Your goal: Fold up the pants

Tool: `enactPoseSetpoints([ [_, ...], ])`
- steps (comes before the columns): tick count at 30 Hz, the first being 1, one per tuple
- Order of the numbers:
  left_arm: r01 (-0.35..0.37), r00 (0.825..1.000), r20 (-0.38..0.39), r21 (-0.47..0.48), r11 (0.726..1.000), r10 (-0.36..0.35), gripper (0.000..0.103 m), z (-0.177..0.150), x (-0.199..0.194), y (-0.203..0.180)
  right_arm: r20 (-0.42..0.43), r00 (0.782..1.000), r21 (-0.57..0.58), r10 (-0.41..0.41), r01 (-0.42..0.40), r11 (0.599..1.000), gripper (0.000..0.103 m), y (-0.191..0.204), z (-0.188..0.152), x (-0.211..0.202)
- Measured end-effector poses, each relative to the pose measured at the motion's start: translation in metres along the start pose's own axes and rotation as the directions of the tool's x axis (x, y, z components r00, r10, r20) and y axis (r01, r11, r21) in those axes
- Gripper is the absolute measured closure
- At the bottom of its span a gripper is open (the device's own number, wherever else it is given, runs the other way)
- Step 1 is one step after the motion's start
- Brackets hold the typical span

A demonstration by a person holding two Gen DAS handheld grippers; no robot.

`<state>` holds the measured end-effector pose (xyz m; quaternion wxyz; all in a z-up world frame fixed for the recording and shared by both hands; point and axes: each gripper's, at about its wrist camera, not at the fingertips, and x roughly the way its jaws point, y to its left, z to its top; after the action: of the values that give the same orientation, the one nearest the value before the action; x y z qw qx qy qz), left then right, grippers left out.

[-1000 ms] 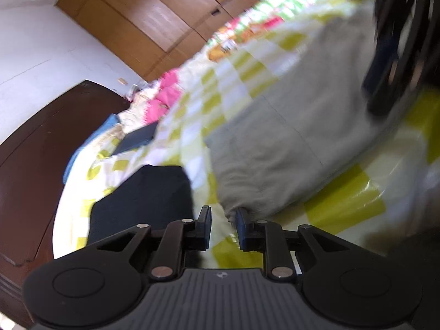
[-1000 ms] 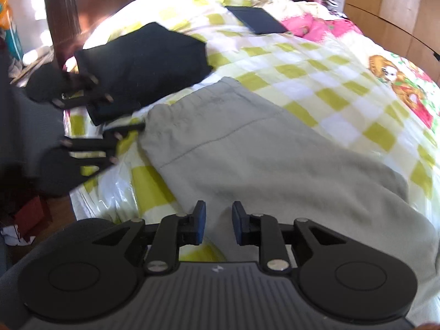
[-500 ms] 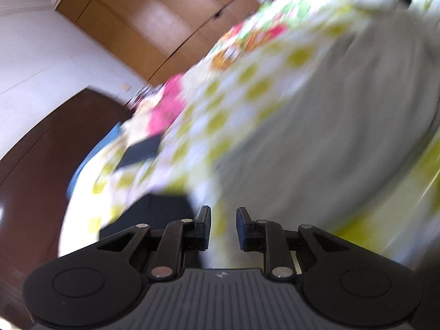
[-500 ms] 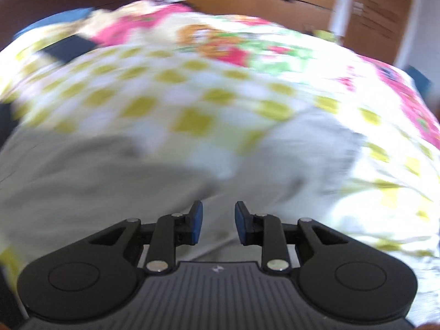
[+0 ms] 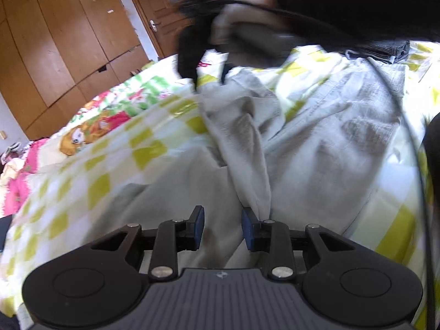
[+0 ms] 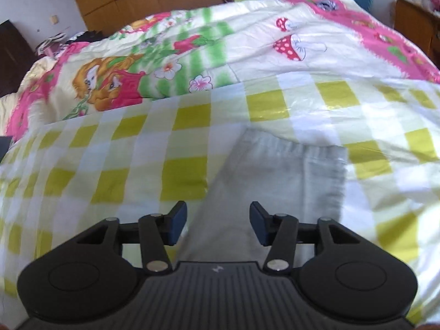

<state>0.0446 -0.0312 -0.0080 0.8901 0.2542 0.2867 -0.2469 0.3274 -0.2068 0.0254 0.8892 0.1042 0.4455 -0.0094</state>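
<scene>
The light grey pants lie spread on a yellow-and-white checked sheet on the bed. My left gripper hovers open over the middle of the pants, beside a raised fold in the cloth, and holds nothing. In the right wrist view a leg end with its cuff lies flat just ahead. My right gripper is open wide just over that leg and holds nothing. The right gripper also shows, dark and blurred, in the left wrist view at the far end of the pants.
A cartoon-print quilt covers the bed beyond the checked sheet. Wooden wardrobes and a door stand behind. A black cable crosses the pants on the right. A wooden dresser stands at far right.
Both grippers have swung from the waistband end toward the legs. The right jaws have opened wider. The dark garment is out of both views.
</scene>
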Motion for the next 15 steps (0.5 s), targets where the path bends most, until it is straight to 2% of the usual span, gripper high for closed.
enactPoseSetpoints([
  [2,0.012,1.0,-0.005,-0.007,1.0,-0.012,0.058,0.002,0.006,0.0,0.008,0.997,-0.007,-0.071,0.071,0.997,0.054,0.005,0.008,0.019],
  [3,0.013,1.0,-0.008,-0.011,1.0,-0.013,0.058,0.002,0.005,-0.005,0.012,0.992,-0.025,-0.129,0.129,0.991,0.062,0.007,0.01,0.028],
  [4,0.008,1.0,-0.01,-0.016,1.0,-0.008,0.058,0.001,0.006,-0.005,0.002,0.984,-0.025,-0.18,0.18,0.983,0.087,0.004,0.009,0.035],
  [5,0.0,1.0,-0.009,-0.021,1.0,0.0,0.058,0.002,0.006,-0.006,-0.022,0.983,-0.007,-0.184,0.184,0.983,0.1,-0.003,0.008,0.041],
  [8,-0.015,1.0,-0.01,-0.026,1.0,0.015,0.058,0.003,0.008,-0.006,-0.036,0.995,0.06,-0.095,0.097,0.993,0.101,-0.024,0.002,0.036],
  [11,-0.039,0.999,-0.005,0.014,0.999,0.039,0.058,0.002,0.005,-0.008,0.025,0.999,0.124,0.019,-0.022,0.992,0.101,-0.042,0.003,-0.001],
  [15,-0.064,0.998,0.007,0.052,0.997,0.064,0.058,0.007,-0.003,-0.01,0.185,0.972,0.174,0.143,-0.176,0.969,0.101,-0.081,0.005,-0.091],
])
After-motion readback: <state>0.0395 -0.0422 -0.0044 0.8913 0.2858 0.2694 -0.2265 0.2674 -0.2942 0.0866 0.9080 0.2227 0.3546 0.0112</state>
